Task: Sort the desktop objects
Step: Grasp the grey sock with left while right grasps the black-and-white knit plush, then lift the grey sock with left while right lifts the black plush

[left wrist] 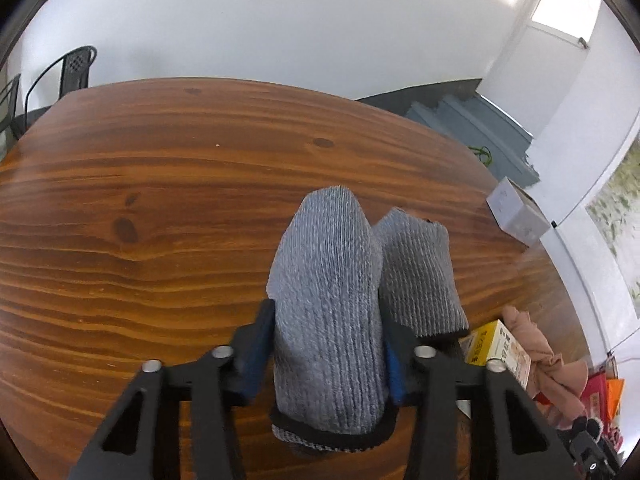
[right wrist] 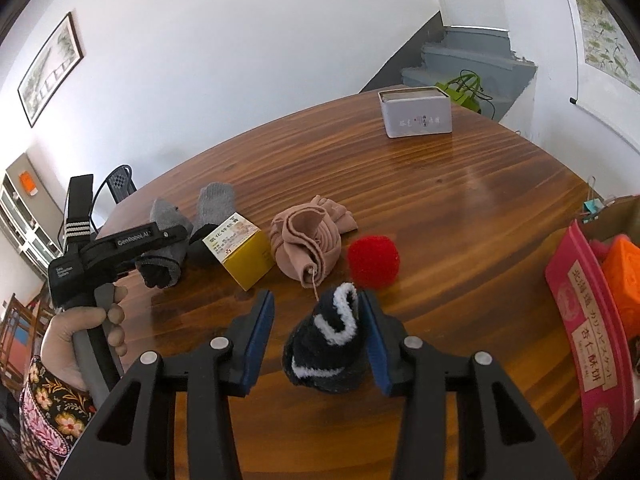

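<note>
In the left wrist view my left gripper (left wrist: pixel 328 318) is shut on a grey knit sock (left wrist: pixel 324 300), its blue pads pressed on both sides and the toe pointing away over the wooden table (left wrist: pixel 140 200). A second grey sock (left wrist: pixel 420 272) lies just right of it. The right wrist view shows a person's hand (right wrist: pixel 80 332) holding that gripper. My right gripper (right wrist: pixel 318 298) has a rolled black-and-white fuzzy sock (right wrist: pixel 324 344) between its jaws. The right pad touches the sock, while a strip of table shows between it and the left pad.
Beyond the right gripper lie a red pompom ball (right wrist: pixel 373 261), a rolled beige stocking (right wrist: pixel 308 240) and a yellow carton (right wrist: pixel 244 252). A white tin (right wrist: pixel 416 114) stands at the far side. A pink box (right wrist: pixel 588 340) and an orange item (right wrist: pixel 624 276) sit at the right edge.
</note>
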`<state>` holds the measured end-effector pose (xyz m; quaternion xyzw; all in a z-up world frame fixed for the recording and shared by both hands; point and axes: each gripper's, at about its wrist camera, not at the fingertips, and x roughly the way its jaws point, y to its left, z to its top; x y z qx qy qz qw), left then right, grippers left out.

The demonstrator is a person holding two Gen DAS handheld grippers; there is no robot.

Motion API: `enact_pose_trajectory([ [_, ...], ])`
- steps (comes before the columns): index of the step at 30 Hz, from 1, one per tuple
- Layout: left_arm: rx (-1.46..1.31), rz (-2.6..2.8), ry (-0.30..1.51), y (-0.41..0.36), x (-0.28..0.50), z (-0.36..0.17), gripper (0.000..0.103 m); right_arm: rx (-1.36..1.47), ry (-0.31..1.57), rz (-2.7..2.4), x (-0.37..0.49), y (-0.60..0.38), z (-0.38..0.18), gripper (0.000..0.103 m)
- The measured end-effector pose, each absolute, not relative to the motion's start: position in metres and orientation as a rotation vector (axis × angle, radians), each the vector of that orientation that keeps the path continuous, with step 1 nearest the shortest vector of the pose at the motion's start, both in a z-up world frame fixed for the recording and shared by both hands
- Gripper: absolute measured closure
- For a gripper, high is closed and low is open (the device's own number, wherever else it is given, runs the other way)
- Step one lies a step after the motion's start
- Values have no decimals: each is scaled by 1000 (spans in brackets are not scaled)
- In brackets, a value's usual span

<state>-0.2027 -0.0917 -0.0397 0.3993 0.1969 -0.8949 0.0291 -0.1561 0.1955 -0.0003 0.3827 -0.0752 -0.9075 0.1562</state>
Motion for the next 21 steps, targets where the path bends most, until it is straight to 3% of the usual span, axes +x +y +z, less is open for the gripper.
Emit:
enact_pose_trajectory([
  [5, 1219, -2780, 618, -93, -194, -32, 71, 1068, -220, -2604, -154, 197, 4, 55],
  [21, 958, -3067, 566, -40, -123, 58, 71, 932, -425, -2621, -140, 244, 29, 55],
])
